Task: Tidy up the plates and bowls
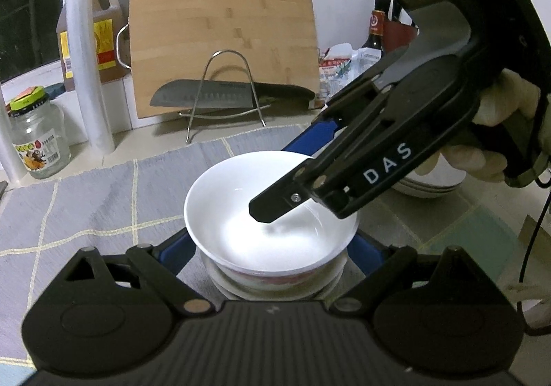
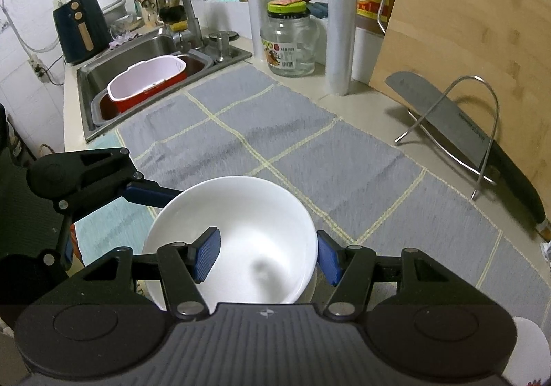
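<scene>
A white bowl (image 1: 241,200) (image 2: 241,231) sits nested on top of a red-patterned bowl (image 1: 268,277), over the grey checked cloth (image 1: 86,200). My right gripper (image 2: 267,260) reaches in from the upper right and is shut on the white bowl's wall. One blue pad (image 2: 206,258) is inside the bowl and the other pad (image 2: 329,262) is outside the rim. My left gripper (image 1: 272,248) holds the stack from below the white rim, with a blue finger (image 1: 172,248) pressed to each side. Its fingertips are hidden under the rim.
A stack of white plates (image 1: 430,186) stands to the right, behind the gloved hand (image 1: 499,110). A knife (image 1: 213,93) lies in a wire rack before a leaning cutting board (image 1: 224,34). A jar (image 1: 36,141), an oil bottle (image 1: 100,34) and a sink (image 2: 131,52) are on the left.
</scene>
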The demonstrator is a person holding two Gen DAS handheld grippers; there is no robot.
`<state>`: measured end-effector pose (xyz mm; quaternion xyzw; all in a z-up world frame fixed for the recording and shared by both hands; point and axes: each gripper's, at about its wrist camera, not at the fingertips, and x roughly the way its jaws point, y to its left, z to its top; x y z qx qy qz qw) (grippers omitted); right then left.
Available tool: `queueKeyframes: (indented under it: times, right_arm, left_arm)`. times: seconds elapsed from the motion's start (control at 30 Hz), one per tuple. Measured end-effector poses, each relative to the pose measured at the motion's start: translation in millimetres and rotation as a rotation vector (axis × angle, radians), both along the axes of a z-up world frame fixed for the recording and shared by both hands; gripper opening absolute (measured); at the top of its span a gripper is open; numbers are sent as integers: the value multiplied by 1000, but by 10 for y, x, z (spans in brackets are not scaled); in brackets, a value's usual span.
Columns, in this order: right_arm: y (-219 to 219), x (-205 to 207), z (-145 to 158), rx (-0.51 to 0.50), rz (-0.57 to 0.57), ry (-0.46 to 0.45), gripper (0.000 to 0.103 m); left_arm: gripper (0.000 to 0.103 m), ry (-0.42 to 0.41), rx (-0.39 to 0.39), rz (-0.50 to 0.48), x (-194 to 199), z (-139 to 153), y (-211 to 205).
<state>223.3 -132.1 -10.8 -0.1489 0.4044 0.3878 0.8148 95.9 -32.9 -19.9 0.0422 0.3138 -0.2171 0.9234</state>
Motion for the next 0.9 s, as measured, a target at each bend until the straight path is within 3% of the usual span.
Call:
queueKeyframes:
  times: [0.9]
  right_arm:
    - [-19, 45, -123, 0, -22, 22, 66]
  left_arm:
    - [94, 26, 7, -24, 50, -45, -34]
